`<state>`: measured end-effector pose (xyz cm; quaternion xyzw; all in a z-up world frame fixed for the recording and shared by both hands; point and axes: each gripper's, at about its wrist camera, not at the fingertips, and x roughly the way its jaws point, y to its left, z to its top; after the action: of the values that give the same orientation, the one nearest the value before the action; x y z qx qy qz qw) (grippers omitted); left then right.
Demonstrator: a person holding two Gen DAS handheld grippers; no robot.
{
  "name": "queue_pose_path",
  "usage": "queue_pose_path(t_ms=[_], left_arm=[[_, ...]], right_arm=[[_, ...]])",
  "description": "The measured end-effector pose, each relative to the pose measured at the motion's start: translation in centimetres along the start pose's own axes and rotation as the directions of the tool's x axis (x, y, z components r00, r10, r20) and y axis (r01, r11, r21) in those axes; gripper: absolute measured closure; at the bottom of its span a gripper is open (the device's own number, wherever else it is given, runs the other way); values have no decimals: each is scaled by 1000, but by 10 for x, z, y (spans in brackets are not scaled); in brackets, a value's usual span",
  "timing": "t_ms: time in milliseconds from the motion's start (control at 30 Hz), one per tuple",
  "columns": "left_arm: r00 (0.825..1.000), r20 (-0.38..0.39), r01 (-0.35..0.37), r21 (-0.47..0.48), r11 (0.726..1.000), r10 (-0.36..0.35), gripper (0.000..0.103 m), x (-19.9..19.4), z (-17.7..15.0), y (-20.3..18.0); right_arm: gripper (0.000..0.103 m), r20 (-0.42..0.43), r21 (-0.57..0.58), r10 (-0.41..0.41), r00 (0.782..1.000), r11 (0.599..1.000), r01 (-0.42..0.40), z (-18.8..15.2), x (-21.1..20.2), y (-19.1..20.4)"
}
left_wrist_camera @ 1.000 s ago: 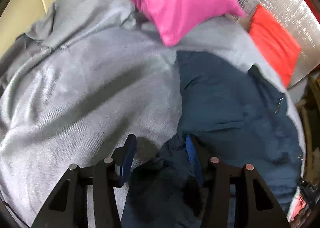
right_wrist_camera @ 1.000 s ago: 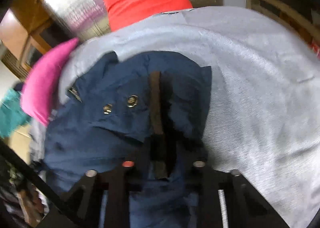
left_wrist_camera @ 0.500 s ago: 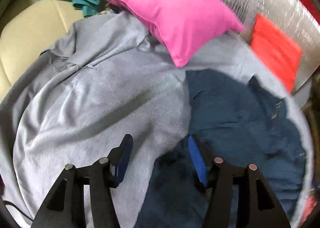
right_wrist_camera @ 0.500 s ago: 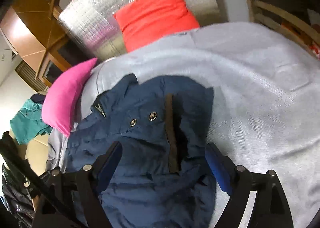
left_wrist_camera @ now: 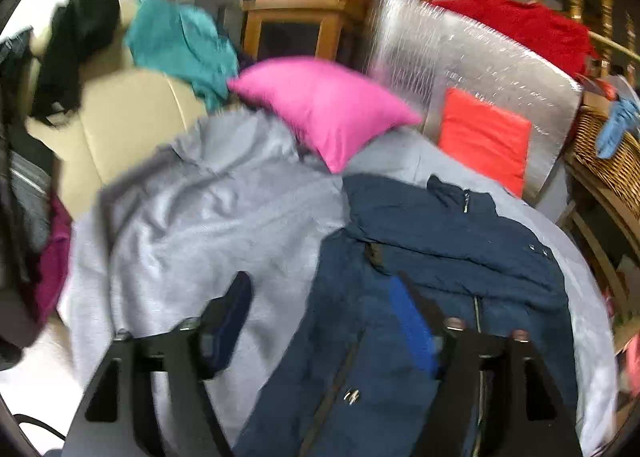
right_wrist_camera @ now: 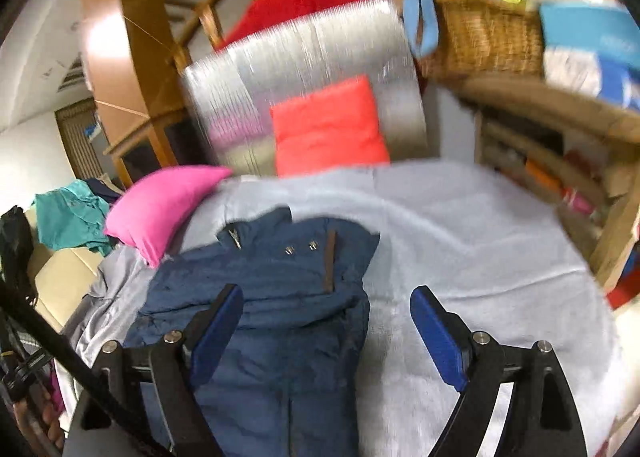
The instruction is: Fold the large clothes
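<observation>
A navy jacket lies folded on a grey blanket, with its collar and snaps at the far end. My left gripper hovers above the jacket's near left edge. Its jaws are opening and nothing is pressed between them. In the right wrist view the same jacket lies left of centre on the blanket. My right gripper hangs above the jacket's right edge, open wide and empty. Both views are blurred by motion.
A pink pillow and an orange cushion lean at the far side against a silver foil mat. A wicker basket stands at the right. A teal garment lies on a beige sofa at the left. Shelves stand right of the blanket.
The right gripper, shut on the jacket a second ago, let go and opened wide. The left jaws widened off the fabric. Both grippers pulled back and up, so more of the room shows.
</observation>
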<state>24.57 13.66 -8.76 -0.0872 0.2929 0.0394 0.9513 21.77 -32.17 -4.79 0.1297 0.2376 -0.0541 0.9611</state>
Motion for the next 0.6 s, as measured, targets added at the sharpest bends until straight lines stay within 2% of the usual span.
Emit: queue_pose_path(t_ms=[67, 167, 233, 300, 333, 400, 433, 500, 533, 600], left_arm=[[999, 22, -41, 25, 999, 41, 20, -19, -14, 4], [999, -28, -24, 33, 999, 25, 20, -22, -31, 9], [996, -86, 3, 40, 999, 0, 20, -14, -38, 12], [989, -147, 22, 40, 999, -16, 20, -5, -45, 12], [985, -171, 29, 35, 999, -22, 20, -1, -47, 12], [979, -204, 24, 28, 999, -18, 20, 4, -53, 13], [977, -213, 2, 39, 999, 7, 20, 5, -56, 13], [970, -226, -69, 90, 994, 88, 20, 6, -64, 13], [963, -246, -86, 96, 992, 107, 20, 9, -66, 16], [945, -320, -54, 50, 997, 68, 20, 17, -69, 26]], right_arm=[[9, 36, -4, -10, 999, 1000, 10, -16, -25, 10], [7, 12, 14, 18, 1000, 1000, -18, -44, -47, 22], [7, -68, 6, 31, 997, 1000, -31, -63, -46, 27], [7, -178, -59, -42, 983, 998, 31, -82, -37, 31], [7, -242, -70, -61, 968, 997, 46, -90, -29, 27], [7, -349, -28, -45, 936, 999, 38, -99, -14, 15], [7, -406, 6, -30, 913, 999, 36, -104, -6, 9], [7, -497, 63, -52, 866, 993, 96, -113, 8, -7], [7, -529, 102, -35, 848, 989, 104, -118, 11, -14], [11, -567, 165, 41, 823, 984, 64, -128, 16, -20]])
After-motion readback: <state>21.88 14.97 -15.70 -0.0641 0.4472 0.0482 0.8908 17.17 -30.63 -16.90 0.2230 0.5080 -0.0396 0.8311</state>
